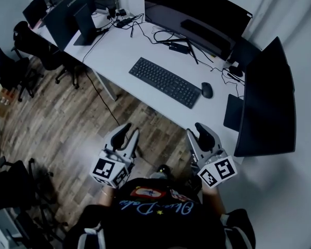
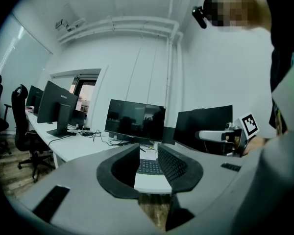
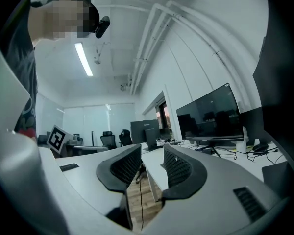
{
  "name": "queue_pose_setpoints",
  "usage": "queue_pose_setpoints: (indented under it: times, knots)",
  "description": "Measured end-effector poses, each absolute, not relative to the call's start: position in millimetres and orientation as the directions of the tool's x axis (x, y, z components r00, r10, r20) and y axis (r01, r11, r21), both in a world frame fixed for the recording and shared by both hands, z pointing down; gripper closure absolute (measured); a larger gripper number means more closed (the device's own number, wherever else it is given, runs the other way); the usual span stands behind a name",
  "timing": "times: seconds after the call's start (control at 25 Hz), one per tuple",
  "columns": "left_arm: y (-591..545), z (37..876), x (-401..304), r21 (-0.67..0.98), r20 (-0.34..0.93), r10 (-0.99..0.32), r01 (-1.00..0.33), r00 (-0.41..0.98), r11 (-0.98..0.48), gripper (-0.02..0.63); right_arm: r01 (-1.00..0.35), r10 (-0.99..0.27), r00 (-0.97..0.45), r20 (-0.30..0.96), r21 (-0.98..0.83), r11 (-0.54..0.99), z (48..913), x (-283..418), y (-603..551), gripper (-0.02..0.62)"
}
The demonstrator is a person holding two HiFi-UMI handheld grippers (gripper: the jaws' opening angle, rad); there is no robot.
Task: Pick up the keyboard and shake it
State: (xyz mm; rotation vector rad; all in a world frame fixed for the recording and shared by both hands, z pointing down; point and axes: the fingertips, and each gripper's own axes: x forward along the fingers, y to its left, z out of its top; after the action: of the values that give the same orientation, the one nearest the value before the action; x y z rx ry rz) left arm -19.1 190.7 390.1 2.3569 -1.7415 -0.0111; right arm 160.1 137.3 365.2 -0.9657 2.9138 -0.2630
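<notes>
Quick rundown: one black keyboard (image 1: 165,82), lying diagonally on the white desk (image 1: 116,48) not far from its near edge, and one mouse (image 1: 207,90) just beside the keyboard's right end. I count at least four monitors: a wide one (image 1: 197,12) at the far side, one (image 1: 267,100) on the right, and two more (image 1: 67,9) at the far left. A tangle of cables (image 1: 171,39) sits past the keyboard. The desk to the keyboard's left is bare, so there's room there. Two office chairs (image 1: 23,40) stand on the left over the wood floor (image 1: 67,123). The left gripper (image 1: 126,135) and right gripper (image 1: 200,135) both hang over the floor, short of the desk edge and well apart from the keyboard. Each has its jaws spread with nothing between them.
</notes>
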Motion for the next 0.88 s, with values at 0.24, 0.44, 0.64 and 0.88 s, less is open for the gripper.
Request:
queue_pose_setpoints:
  times: [0.24,0.44,0.64,0.88]
  knots:
    - [155.4,399.0,-15.0,0.171,0.144,-0.949,-0.951,0.282,-0.257,0.507,-0.59,-0.6,-0.8,0.009,-0.192,0.784,375.2,170.5,100.8,0.485]
    - [125.1,408.5,-29.3,0.185,0.161,-0.945,-0.949,0.286,-0.256,0.503,-0.613,-0.622,-0.783,0.033,-0.215,0.76,383.9,169.3,76.0,0.481]
    - [70.6,422.9,-51.3,0.2,0.184,-0.929,-0.937,0.323,-0.286,0.503,-0.676,-0.686,-0.726,0.044,-0.233,0.699,386.6,171.9,38.0,0.474]
    - [-3.2,424.4,-78.4,0.172,0.182,-0.9,-0.914,0.397,-0.368,0.497,-0.74,-0.752,-0.657,0.057,-0.242,0.628,386.4,160.2,-13.5,0.469]
